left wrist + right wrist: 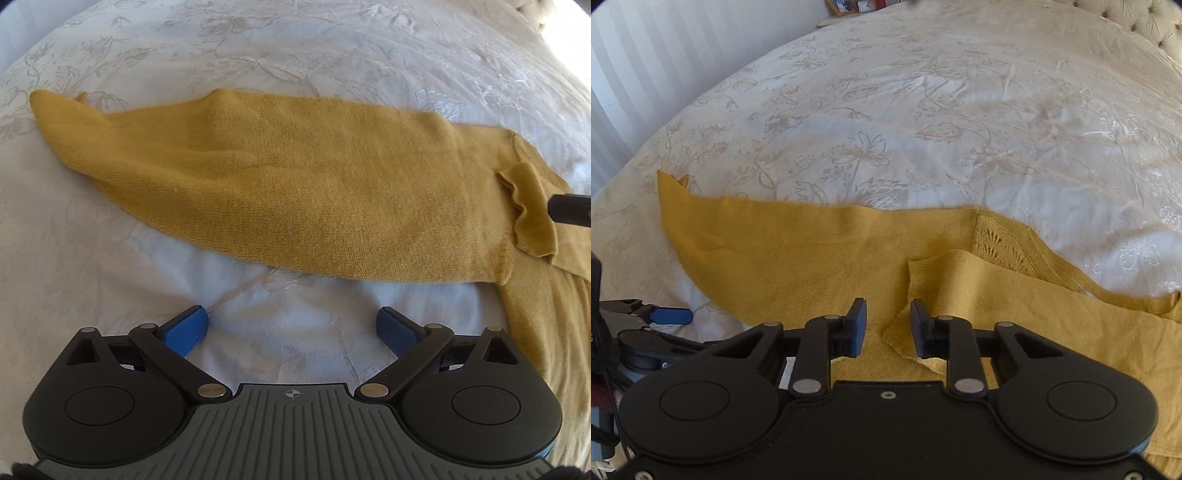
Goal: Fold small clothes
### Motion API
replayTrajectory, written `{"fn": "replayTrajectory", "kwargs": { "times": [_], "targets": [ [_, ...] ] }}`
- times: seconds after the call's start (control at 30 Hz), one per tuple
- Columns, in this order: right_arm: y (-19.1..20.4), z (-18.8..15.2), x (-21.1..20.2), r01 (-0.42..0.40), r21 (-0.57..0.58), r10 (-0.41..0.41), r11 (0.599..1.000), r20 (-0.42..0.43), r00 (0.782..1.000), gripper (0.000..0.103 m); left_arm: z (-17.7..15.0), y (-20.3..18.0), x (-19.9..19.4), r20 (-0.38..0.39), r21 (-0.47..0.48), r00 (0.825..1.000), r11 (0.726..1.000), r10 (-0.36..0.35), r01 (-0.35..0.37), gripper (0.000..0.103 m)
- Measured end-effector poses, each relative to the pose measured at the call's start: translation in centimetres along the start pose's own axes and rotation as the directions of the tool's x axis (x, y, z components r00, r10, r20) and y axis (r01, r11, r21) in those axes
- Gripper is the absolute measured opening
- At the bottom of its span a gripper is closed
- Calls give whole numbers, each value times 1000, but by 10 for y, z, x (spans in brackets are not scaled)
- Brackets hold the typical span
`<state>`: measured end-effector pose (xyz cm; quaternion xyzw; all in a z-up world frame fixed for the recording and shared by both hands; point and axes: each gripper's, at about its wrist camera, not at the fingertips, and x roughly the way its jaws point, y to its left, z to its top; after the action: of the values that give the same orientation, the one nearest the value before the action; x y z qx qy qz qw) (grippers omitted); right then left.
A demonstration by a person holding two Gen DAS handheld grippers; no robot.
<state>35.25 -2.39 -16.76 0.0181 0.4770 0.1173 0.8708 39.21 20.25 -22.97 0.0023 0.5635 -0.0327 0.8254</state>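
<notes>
A mustard-yellow knit garment lies across the white bedspread, folded over lengthwise, with a small flap turned up at its right end. My left gripper is open and empty, just short of the garment's near edge. My right gripper hovers over the garment, its jaws narrowly apart around a folded corner of fabric, not clamped. The right gripper's tip also shows in the left wrist view. The left gripper shows at the left edge of the right wrist view.
The white bedspread with a floral print covers the whole bed. A tufted headboard is at the far right. A nightstand with picture frames stands beyond the bed. A white slatted wall is on the left.
</notes>
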Motion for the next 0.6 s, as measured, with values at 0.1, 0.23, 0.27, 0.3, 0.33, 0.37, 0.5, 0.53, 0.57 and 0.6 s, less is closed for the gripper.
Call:
{"fn": "replayTrajectory", "kwargs": {
  "times": [0.1, 0.23, 0.27, 0.3, 0.33, 0.37, 0.5, 0.53, 0.57, 0.6],
  "targets": [
    [-2, 4, 19, -1, 10, 1, 1000, -40, 999, 37, -1, -3, 2, 2, 2, 1000, 1000, 10, -10, 101],
    [3, 4, 41, 74, -43, -78, 996, -93, 993, 37, -2, 4, -8, 25, -51, 1000, 999, 5, -4, 89],
    [2, 3, 45, 96, -48, -100, 994, -102, 990, 37, -2, 7, -11, 34, -73, 999, 997, 4, -1, 88],
    [2, 3, 48, 110, -47, -115, 993, -109, 987, 36, -2, 11, -15, 44, -96, 999, 995, -2, 7, 88],
    [1, 3, 49, 117, -48, -122, 992, -109, 986, 33, -2, 16, -18, 55, -123, 998, 992, -9, 16, 88],
    [1, 3, 48, 118, -49, -122, 992, -105, 987, 29, -1, 23, -23, 71, -156, 997, 987, -17, 27, 88],
    [-4, 11, 31, 63, 30, -62, 998, -54, 997, 9, -2, 49, -35, 121, -251, 993, 967, -6, 37, 88],
    [-5, 13, 26, 26, 66, -23, 998, -38, 999, 9, -1, 55, -37, 136, -276, 991, 960, -1, 39, 88],
    [-6, 16, 23, -12, 99, 15, 995, -26, 1000, 9, 0, 63, -39, 150, -299, 989, 953, 1, 44, 88],
    [-7, 17, 22, -38, 118, 41, 992, -25, 999, 10, 2, 68, -39, 160, -319, 987, 946, 3, 48, 88]
  ]
}}
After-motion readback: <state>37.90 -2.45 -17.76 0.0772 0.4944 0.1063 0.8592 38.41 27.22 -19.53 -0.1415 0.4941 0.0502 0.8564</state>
